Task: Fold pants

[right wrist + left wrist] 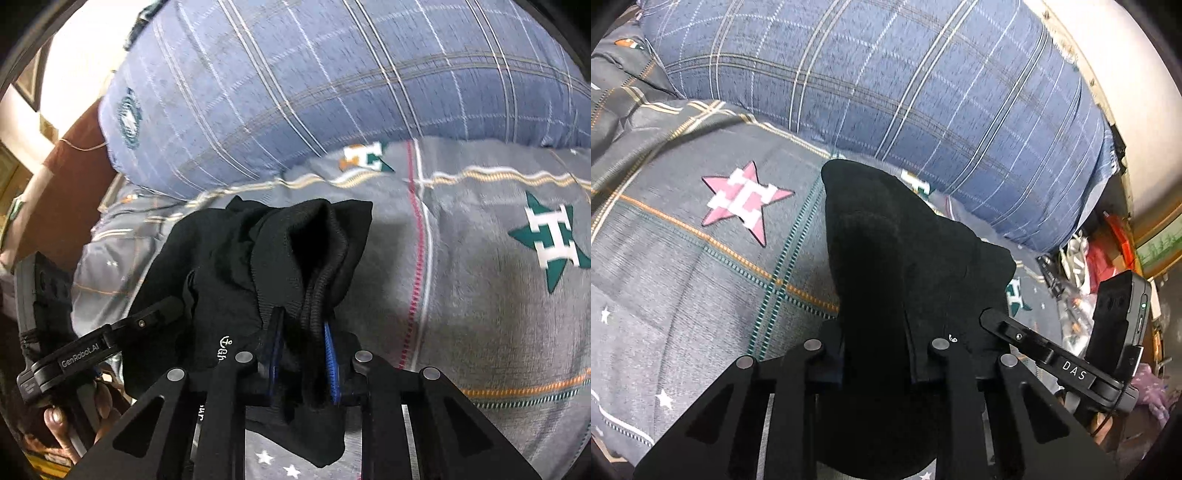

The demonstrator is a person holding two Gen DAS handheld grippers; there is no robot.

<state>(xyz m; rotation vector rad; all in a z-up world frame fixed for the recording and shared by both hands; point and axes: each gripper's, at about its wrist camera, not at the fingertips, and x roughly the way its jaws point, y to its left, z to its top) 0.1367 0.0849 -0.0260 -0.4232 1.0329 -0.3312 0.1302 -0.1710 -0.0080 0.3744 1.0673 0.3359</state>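
Observation:
The black pants [905, 266] hang bunched between both grippers above a grey bedspread. My left gripper [879, 354] is shut on the pants; the cloth covers its fingertips. In the right wrist view the pants [258, 266] show a ribbed waistband [321, 236] bulging up between the blue pads [330, 354]. My right gripper [304, 350] is shut on that waistband. The other gripper shows at each view's edge: the right one in the left wrist view [1071, 369], the left one in the right wrist view [74, 358].
A grey bedspread with star prints [701, 258] [480, 277] lies under the pants. A big blue plaid pillow [905, 92] [332, 92] lies behind it. Clutter [1100, 258] sits beside the bed at the right of the left wrist view.

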